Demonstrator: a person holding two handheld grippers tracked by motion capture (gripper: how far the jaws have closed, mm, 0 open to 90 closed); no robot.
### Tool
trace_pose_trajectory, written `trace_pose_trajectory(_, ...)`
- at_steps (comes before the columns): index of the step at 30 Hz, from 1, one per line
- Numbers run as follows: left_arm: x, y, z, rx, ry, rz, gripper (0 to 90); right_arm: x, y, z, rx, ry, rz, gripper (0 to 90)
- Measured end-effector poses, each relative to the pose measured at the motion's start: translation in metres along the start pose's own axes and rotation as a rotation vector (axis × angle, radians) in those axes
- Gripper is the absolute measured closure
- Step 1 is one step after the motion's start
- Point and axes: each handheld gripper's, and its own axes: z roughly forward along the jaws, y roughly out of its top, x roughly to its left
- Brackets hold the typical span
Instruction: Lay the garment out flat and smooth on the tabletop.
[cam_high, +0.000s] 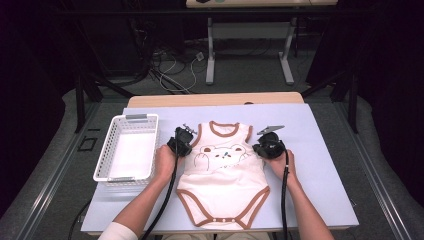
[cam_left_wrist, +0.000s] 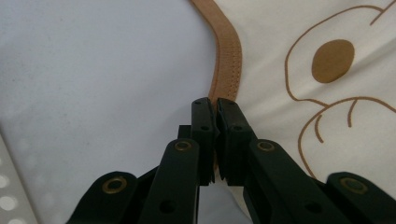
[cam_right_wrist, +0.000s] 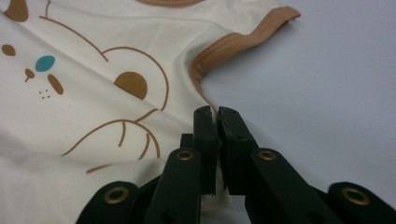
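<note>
A cream baby bodysuit (cam_high: 222, 175) with brown trim and a bear print lies flat on the pale blue mat (cam_high: 320, 150), neck away from the person. My left gripper (cam_high: 186, 145) sits at its left armhole; in the left gripper view the jaws are shut on the brown armhole trim (cam_left_wrist: 227, 70). At the right armhole my right gripper (cam_high: 260, 146) is shut on the bodysuit's edge (cam_right_wrist: 205, 88), where the cloth bunches just under the brown sleeve trim. The left gripper (cam_left_wrist: 215, 103) and the right gripper (cam_right_wrist: 215, 111) both pinch fabric between their tips.
A white perforated basket (cam_high: 128, 148) stands on the mat left of the bodysuit, close to the left hand. The mat's front edge runs just below the snap closure. Cables trail from both grippers toward the person. A table's legs stand on the floor beyond.
</note>
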Motion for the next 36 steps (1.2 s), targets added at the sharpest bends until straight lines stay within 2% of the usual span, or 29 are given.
trace_pose_trajectory(2, 0.001, 0.002, 0.001, 0.001, 0.01, -0.004, 85.9, -0.001, 0.003, 0.002, 0.001, -0.005, 0.003, 85.8)
trace_pose_trajectory(4, 0.002, 0.003, 0.003, 0.005, 0.02, 0.0, 85.9, 0.0, 0.005, 0.005, -0.001, -0.032, -0.016, 85.9)
trace_pose_trajectory(7, 0.005, 0.005, 0.005, 0.001, 0.03, -0.007, 85.9, 0.0, 0.008, 0.007, -0.003, -0.047, -0.035, 85.8)
trace_pose_trajectory(8, 0.006, 0.005, 0.005, -0.002, 0.032, -0.017, 85.9, 0.001, 0.009, 0.007, 0.002, -0.044, -0.014, 85.7)
trace_pose_trajectory(9, 0.007, 0.006, 0.006, -0.001, 0.035, -0.02, 85.9, 0.0, 0.009, 0.008, 0.0, -0.047, -0.026, 85.7)
trace_pose_trajectory(13, 0.009, 0.008, 0.008, -0.004, 0.04, -0.032, 85.9, -0.002, 0.013, 0.011, 0.009, -0.061, -0.021, 85.4)
trace_pose_trajectory(17, 0.009, 0.009, 0.007, 0.01, 0.045, -0.026, 86.0, -0.002, 0.015, 0.013, 0.008, -0.064, -0.031, 85.4)
trace_pose_trajectory(20, 0.007, 0.009, 0.005, 0.038, 0.064, -0.015, 86.7, -0.003, 0.014, 0.011, 0.016, -0.036, -0.018, 85.9)
trace_pose_trajectory(22, 0.005, 0.009, 0.002, 0.067, 0.067, 0.001, 87.2, -0.003, 0.014, 0.008, 0.041, -0.014, -0.017, 85.9)
trace_pose_trajectory(26, 0.007, 0.007, -0.001, 0.093, 0.03, -0.003, 86.9, -0.002, 0.012, 0.002, 0.08, 0.038, -0.029, 85.8)
trace_pose_trajectory(28, 0.009, 0.008, -0.004, 0.076, 0.006, -0.012, 86.7, -0.001, 0.013, 0.0, 0.092, 0.045, -0.033, 84.8)
trace_pose_trajectory(30, 0.01, 0.01, -0.007, 0.045, 0.007, -0.017, 85.5, -0.002, 0.014, -0.001, 0.057, 0.041, -0.023, 83.2)
trace_pose_trajectory(32, 0.013, 0.013, -0.009, 0.006, 0.004, -0.032, 81.3, -0.002, 0.017, -0.002, 0.016, 0.015, -0.017, 82.0)
trace_pose_trajectory(34, 0.016, 0.018, -0.009, -0.027, -0.003, -0.054, 75.5, -0.004, 0.02, 0.0, -0.014, -0.01, 0.013, 80.7)
trace_pose_trajectory(36, 0.019, 0.023, -0.007, -0.042, -0.031, -0.075, 72.9, -0.007, 0.023, 0.002, -0.042, 0.001, 0.063, 80.4)
